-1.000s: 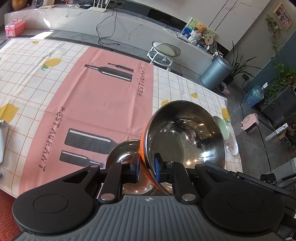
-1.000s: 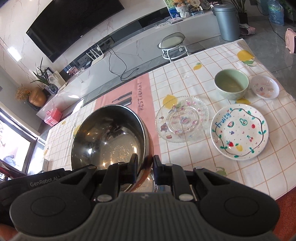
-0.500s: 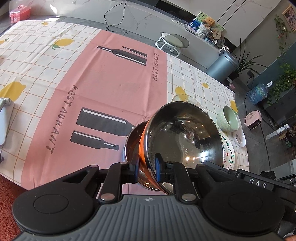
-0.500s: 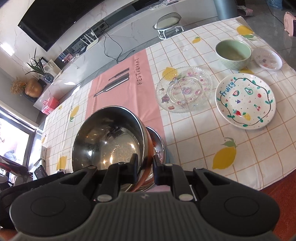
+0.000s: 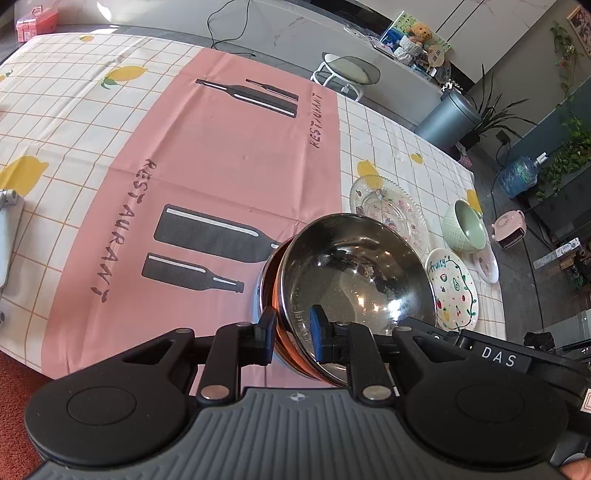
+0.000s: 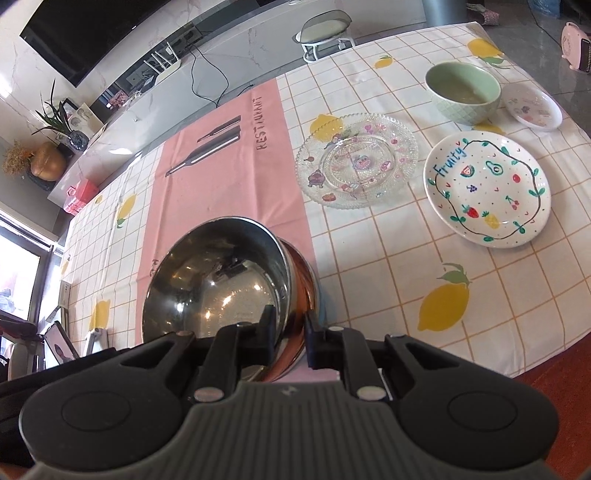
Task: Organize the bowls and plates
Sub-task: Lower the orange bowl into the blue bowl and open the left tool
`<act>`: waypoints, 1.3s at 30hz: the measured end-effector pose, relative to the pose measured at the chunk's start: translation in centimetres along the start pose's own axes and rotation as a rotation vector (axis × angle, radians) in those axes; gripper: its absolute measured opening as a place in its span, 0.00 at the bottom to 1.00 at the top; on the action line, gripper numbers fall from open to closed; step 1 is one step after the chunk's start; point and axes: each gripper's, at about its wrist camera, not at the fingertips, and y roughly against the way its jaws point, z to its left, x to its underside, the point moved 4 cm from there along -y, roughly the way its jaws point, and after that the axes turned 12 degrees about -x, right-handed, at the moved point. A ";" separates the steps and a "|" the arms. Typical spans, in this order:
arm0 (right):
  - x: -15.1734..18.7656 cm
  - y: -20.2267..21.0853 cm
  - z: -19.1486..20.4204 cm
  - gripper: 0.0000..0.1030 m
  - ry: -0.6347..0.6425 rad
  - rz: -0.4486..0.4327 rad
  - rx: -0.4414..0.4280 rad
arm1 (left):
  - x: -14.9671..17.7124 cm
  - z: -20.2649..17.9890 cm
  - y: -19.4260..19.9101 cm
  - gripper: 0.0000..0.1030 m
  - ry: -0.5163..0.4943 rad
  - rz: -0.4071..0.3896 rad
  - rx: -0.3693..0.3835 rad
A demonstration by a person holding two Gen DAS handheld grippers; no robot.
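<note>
Left wrist view first, from its left edge: a grey object (image 5: 7,236) lies at the table's left border, then the lemon-print tablecloth (image 5: 74,110) gives way to a pink runner (image 5: 229,155) printed with bottles and the word RESTAURANT. Near the bottom centre, the left gripper (image 5: 293,332) straddles the near rim of the steel bowl (image 5: 354,273), one finger outside the copper-coloured wall and the blue-padded finger inside, so the jaws are clamped on that rim. The bowl is tilted and sits in a second steel bowl (image 5: 264,280), whose rim shows just to its left, on the near right part of the runner. Further right stand a clear glass plate (image 5: 388,206), a white plate marked Fruity (image 5: 454,288), a green bowl (image 5: 465,230) and a small white dish (image 5: 487,266). Right wrist view, left to right: the same steel bowl (image 6: 218,273) fills the near left, with the right gripper (image 6: 290,328) clenched on its near rim, one finger inside and one outside. To the right lie the glass plate (image 6: 356,160), then the Fruity plate (image 6: 487,190), with the green bowl (image 6: 463,92) and small dish (image 6: 533,109) at the far right. A stool (image 6: 325,27) stands beyond the table's far edge.
</note>
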 end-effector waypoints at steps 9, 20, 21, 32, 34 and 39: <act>0.1 -0.8 -0.5 0.15 -0.002 0.013 0.020 | -0.4 0.0 0.0 0.21 0.003 -0.011 0.010; -0.4 0.1 -0.3 0.25 0.034 -0.027 0.033 | -0.7 0.0 0.6 0.26 0.026 -0.043 0.029; -0.5 0.3 -0.3 0.26 0.035 -0.031 0.032 | -0.7 0.1 0.6 0.29 0.028 -0.052 0.028; -0.4 0.1 -0.9 0.04 0.025 -0.050 -0.001 | -0.8 0.5 0.1 0.18 0.040 -0.069 0.029; -0.3 -0.1 -1.0 0.03 0.021 -0.048 -0.002 | -0.7 0.5 0.0 0.16 0.042 -0.070 0.035; -0.4 -0.1 -1.3 0.04 0.001 -0.046 -0.021 | -0.7 0.4 0.2 0.16 0.037 -0.071 0.020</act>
